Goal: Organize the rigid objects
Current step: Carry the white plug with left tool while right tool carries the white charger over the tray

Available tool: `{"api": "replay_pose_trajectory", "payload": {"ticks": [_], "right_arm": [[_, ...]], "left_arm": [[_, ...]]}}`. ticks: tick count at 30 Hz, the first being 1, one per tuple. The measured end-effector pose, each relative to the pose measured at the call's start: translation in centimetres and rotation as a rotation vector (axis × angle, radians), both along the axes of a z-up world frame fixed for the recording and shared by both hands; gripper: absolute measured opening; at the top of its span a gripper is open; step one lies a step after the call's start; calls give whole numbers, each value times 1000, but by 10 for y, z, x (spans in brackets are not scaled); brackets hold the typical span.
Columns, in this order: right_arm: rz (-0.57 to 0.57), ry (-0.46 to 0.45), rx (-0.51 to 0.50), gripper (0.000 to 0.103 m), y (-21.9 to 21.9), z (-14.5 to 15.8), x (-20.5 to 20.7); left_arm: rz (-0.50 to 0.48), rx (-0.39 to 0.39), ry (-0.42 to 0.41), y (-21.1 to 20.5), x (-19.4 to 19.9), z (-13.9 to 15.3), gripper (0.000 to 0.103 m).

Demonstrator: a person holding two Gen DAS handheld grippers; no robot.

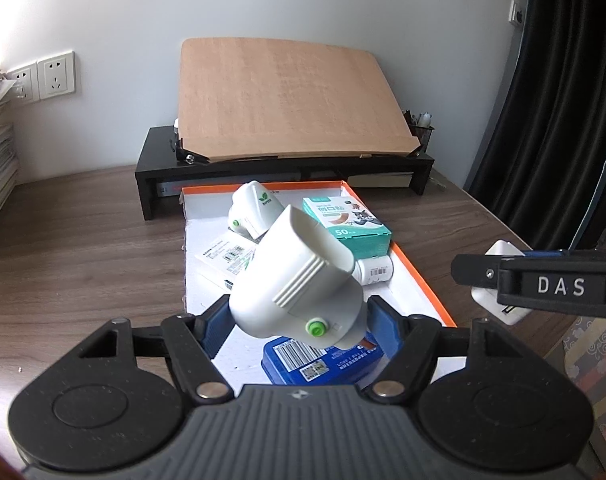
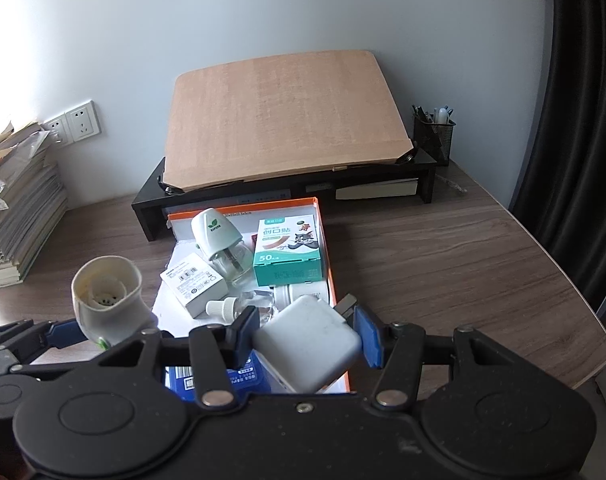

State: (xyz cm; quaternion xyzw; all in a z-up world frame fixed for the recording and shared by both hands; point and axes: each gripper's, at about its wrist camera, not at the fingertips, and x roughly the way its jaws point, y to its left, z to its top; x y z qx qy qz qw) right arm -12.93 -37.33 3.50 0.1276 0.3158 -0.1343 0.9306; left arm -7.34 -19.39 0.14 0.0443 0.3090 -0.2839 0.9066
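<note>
My left gripper (image 1: pixel 299 316) is shut on a white plug-in vaporizer (image 1: pixel 299 276) with a green button, held above the near end of an orange-rimmed white tray (image 1: pixel 419 276). It also shows in the right wrist view (image 2: pixel 107 300). My right gripper (image 2: pixel 307 340) is shut on a white charger block (image 2: pixel 307 344), over the tray's near right corner (image 2: pixel 335 292). In the tray lie a second vaporizer with a glass bottle (image 2: pixel 219 240), a teal bandage box (image 2: pixel 289 252), a small white box (image 2: pixel 193 284), a blue box (image 1: pixel 323 360) and a small white bottle (image 1: pixel 375 270).
A black monitor riser (image 2: pixel 287 192) with a tilted wooden board (image 2: pixel 283 120) stands behind the tray. A stack of books (image 2: pixel 19 208) is at far left, a mesh pen holder (image 2: pixel 435 132) at back right. The wooden desk's edge (image 2: pixel 563 280) runs along the right.
</note>
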Motion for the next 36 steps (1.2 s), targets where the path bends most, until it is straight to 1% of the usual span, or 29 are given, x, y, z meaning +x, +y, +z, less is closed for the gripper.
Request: {"api": "replay_pose_trajectory", "payload": {"ticks": [16,36], "right_arm": [[60,17,2,64,-5,-8,24],[69,25,1,64,-4,-11,44]], "left_arm": [[48,-2,11,-7,12,-5,72],[72,0,15,-4,29,-8,72]]}}
